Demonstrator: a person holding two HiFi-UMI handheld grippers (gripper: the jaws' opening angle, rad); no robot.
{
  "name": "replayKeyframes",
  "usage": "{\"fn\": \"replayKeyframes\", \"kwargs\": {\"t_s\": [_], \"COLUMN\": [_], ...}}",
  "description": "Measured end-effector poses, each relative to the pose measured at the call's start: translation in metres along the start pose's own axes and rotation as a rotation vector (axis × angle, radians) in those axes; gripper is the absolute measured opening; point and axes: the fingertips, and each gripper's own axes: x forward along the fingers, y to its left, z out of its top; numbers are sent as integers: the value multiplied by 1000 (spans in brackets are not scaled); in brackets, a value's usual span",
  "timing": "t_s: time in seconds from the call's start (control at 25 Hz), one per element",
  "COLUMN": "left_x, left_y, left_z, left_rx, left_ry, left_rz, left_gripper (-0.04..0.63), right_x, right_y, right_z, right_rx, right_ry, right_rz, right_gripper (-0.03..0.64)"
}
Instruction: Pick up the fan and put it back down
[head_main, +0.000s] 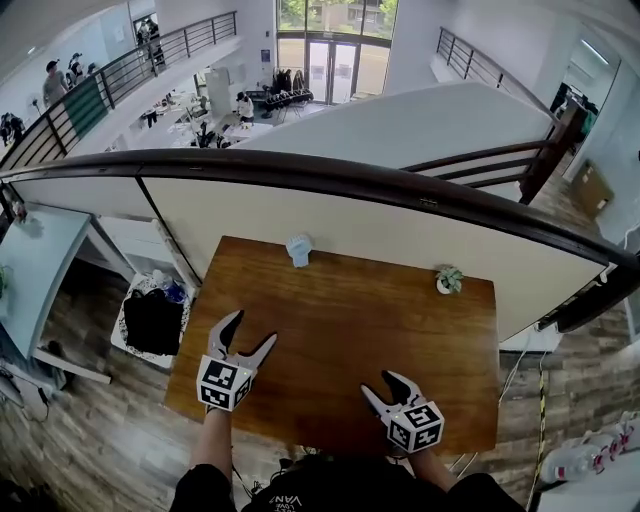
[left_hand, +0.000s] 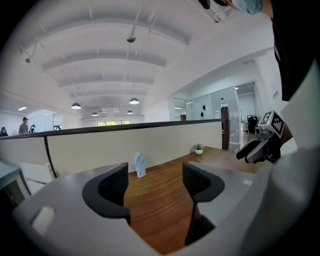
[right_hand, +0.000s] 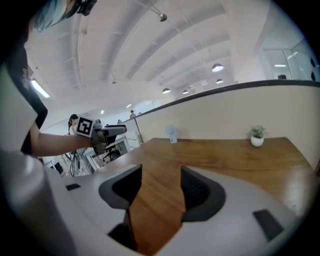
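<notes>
Head view puts the white fan (head_main: 299, 249) upright at the table's (head_main: 340, 335) far edge, well apart from your left gripper (head_main: 255, 328) and right gripper (head_main: 378, 386), both spread wide and empty. A hasty reach could knock it over.

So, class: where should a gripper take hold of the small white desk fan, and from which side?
Probably the narrow stem under the round head of the small white desk fan, coming from the near side: it stands upright before the cream wall, which blocks the back.
</notes>
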Motion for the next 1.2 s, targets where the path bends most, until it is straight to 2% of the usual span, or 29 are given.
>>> {"fn": "replayKeyframes", "kwargs": {"t_s": [0.32,0.64,0.92,1.04,1.2], "left_x": [-48,-76,-89,-94,-106], "left_y": [-53,-120,-193,-223,-255], "left_z": [-2,12,2,-2,-9], "left_rx": [-43,-101,-139,-125,-125], "left_ry": [-9,-39,-30,-28,-23], "left_rz": [82,170,180,175,180], "left_gripper": [325,324,324,318,254], "right_x": [-20,-69,-108,-121,-135], "right_y": [3,-6,-22,-26,-21], "right_z": [5,3,-12,-18,-26], "right_rx": [-39,-102,-111,-123,-142], "right_ry": [-14,-6,-10,-9,-7], "right_rz": [74,157,187,200,228], "right_gripper": [219,219,219,219,213]}}
